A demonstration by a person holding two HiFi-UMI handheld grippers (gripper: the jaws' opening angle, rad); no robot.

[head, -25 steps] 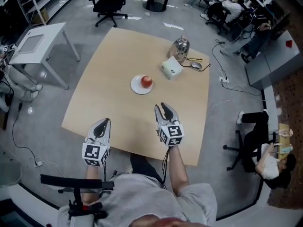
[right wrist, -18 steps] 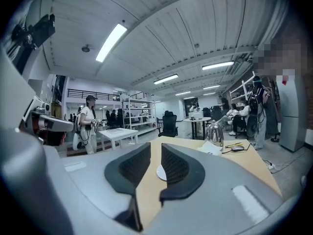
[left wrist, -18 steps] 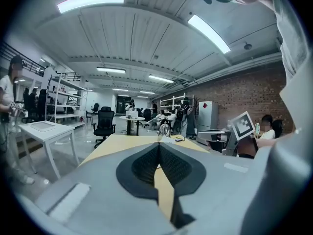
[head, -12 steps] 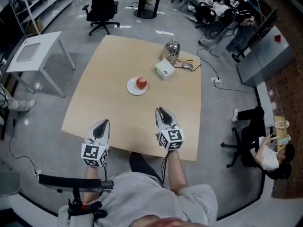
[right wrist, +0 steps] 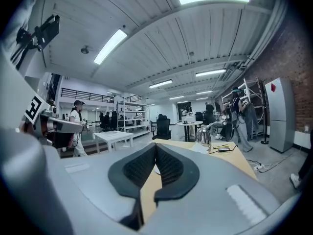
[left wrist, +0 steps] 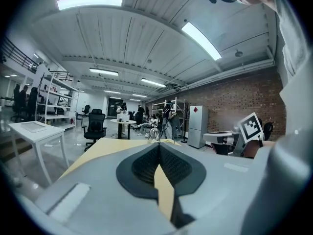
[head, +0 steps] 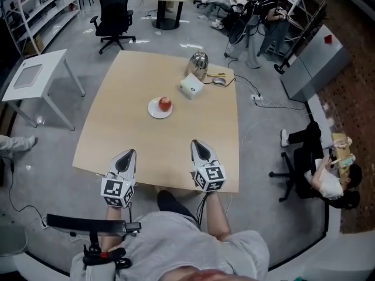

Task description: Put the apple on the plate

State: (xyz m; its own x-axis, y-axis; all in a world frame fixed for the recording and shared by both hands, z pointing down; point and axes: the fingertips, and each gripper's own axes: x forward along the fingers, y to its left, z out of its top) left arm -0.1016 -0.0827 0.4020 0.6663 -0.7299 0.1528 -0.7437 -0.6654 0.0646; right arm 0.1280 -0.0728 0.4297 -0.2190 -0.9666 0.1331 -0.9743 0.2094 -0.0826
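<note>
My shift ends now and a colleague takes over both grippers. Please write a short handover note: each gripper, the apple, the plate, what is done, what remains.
Left gripper: shut, nothing between its jaws, at the near edge of the table.
Right gripper: its jaws have just closed with nothing between them. It is also at the near edge, well apart from the plate.
Apple: sits on the white plate, near the middle of the table.
Done: the apple is on the plate and neither gripper touches it.
Left: nothing for this task, as far as the pictures show.
</note>
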